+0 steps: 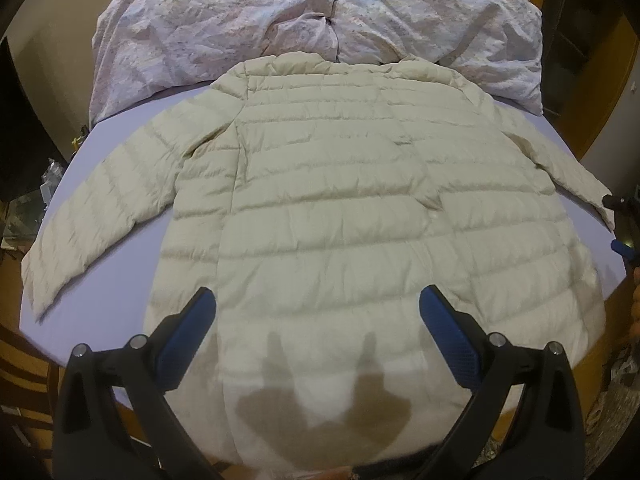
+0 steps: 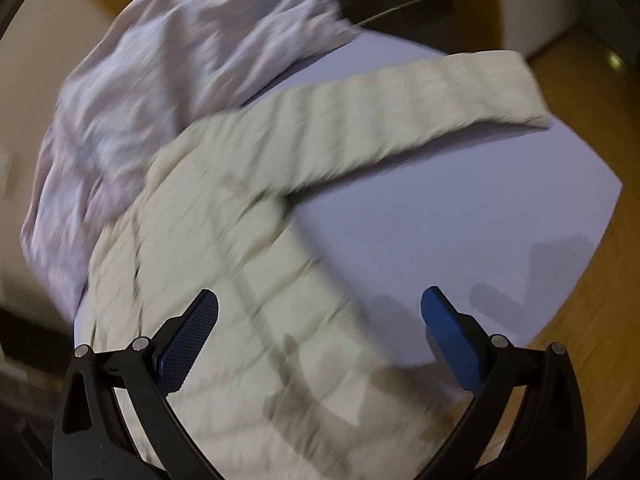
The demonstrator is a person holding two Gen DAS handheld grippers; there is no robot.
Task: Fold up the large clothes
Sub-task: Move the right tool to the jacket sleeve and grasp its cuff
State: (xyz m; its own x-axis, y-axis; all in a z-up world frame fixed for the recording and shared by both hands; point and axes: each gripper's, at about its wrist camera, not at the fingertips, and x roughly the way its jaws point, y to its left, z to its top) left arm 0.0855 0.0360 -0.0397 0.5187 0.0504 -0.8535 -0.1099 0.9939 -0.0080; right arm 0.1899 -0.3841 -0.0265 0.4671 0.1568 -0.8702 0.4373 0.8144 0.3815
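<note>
While the cream puffer jacket (image 1: 320, 208) lies spread on the bed (image 1: 120, 312), left gripper (image 1: 318, 312) released above its hem, right gripper (image 2: 320, 312) released, crumpled duvet (image 1: 280, 24) beyond.

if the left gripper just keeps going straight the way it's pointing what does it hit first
Most likely the cream quilted puffer jacket spread flat on the lavender bed sheet. The open left gripper points at its lower back panel; depth is unclear.

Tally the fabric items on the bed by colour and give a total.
Cream: 1, the jacket.
Lilac: 1, the duvet.
Total: 2.
</note>
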